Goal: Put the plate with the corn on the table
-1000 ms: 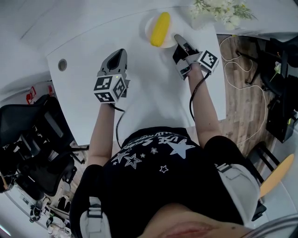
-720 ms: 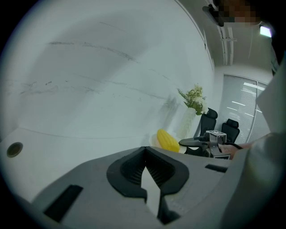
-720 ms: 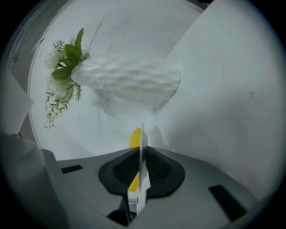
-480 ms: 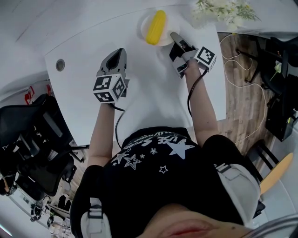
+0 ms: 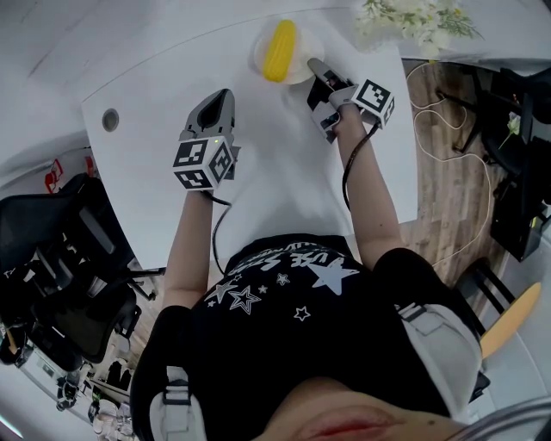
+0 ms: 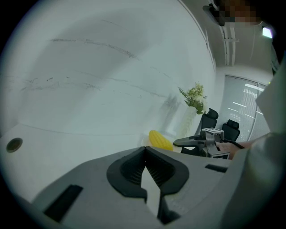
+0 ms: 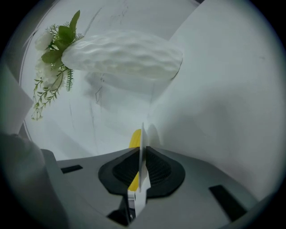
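Plate (image 5: 308, 50) with the corn (image 5: 278, 50) is at 12 o'clock, at the far edge of the table (image 5: 284, 172). The right gripper (image 5: 314, 67) pinches its rim from 5 o'clock, jaws nearly together. Left gripper (image 5: 218, 96), at 11 o'clock, is closed and empty. Probably 2 steps remain: settling the plate flat and letting go.

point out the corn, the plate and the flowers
corn (image 5: 280, 50), head view, middle of the cob
plate (image 5: 304, 50), head view, bare part right of the corn
flowers (image 5: 411, 19), head view, middle of the bunch
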